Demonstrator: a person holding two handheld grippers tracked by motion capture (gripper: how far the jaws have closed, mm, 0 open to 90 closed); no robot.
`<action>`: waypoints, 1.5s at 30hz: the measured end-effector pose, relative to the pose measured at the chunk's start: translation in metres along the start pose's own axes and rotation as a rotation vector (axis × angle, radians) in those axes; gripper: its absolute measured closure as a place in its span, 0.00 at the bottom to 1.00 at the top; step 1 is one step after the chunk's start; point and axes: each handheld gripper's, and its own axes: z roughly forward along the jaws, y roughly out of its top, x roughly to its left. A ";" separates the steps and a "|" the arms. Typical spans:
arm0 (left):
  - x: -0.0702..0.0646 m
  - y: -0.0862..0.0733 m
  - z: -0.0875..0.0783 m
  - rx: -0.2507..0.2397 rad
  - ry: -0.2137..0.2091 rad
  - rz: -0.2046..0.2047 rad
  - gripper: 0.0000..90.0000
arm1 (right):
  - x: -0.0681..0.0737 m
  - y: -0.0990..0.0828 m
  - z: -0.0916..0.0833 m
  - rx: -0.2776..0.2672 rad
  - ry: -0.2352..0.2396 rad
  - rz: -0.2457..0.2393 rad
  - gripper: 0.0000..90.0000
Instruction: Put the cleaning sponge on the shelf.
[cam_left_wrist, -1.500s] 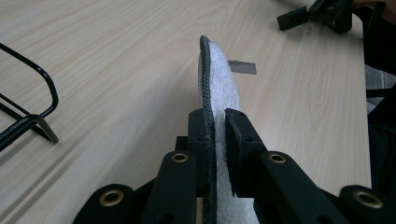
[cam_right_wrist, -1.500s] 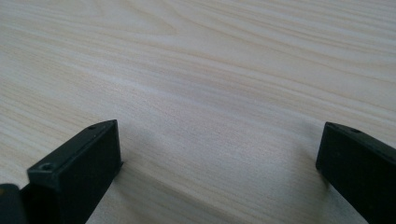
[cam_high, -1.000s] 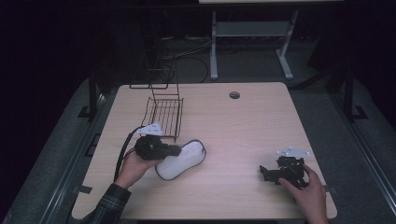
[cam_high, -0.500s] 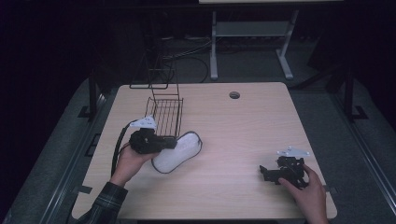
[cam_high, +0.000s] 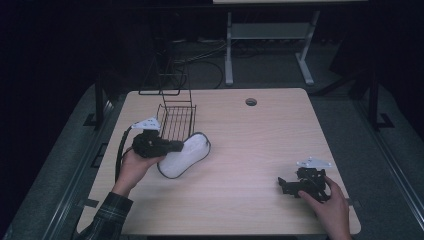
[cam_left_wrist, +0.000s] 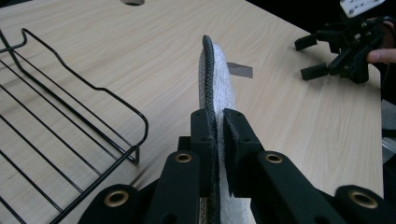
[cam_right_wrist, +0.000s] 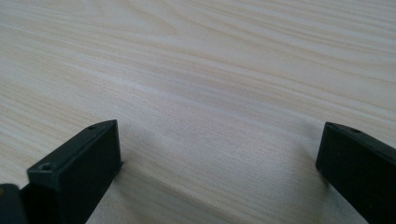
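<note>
A white insole with a black rim (cam_high: 187, 153) hangs above the table's left half, pinched by its near end in my left gripper (cam_high: 175, 146). In the left gripper view the insole (cam_left_wrist: 215, 81) stands on edge between the jaws of the left gripper (cam_left_wrist: 216, 126), which are shut on it. Just beyond it stands a black wire basket (cam_high: 178, 120), its rim (cam_left_wrist: 88, 88) close on the left. My right gripper (cam_high: 284, 185) rests on the table at the front right, held by a hand. Its jaws stand wide apart over bare wood, so the right gripper (cam_right_wrist: 219, 158) is open.
The wooden table (cam_high: 260, 145) has a round cable hole (cam_high: 251, 102) near its far edge. A grey tape strip (cam_left_wrist: 239, 70) lies on the wood past the insole. A metal stand (cam_high: 270, 40) is on the dark floor behind the table.
My left gripper has lifted the insole and carried it a little up and away, towards the wire basket. The right gripper has stayed in place.
</note>
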 end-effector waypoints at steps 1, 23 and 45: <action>0.002 0.000 -0.001 -0.002 0.001 -0.001 0.92 | 0.000 0.000 0.000 0.000 0.000 0.000 0.00; 0.036 0.002 -0.021 -0.034 0.081 -0.061 0.92 | 0.000 0.000 0.000 0.000 0.000 0.000 0.00; 0.077 0.007 -0.042 -0.084 0.160 -0.109 0.92 | 0.000 0.000 0.000 0.000 -0.002 -0.001 0.00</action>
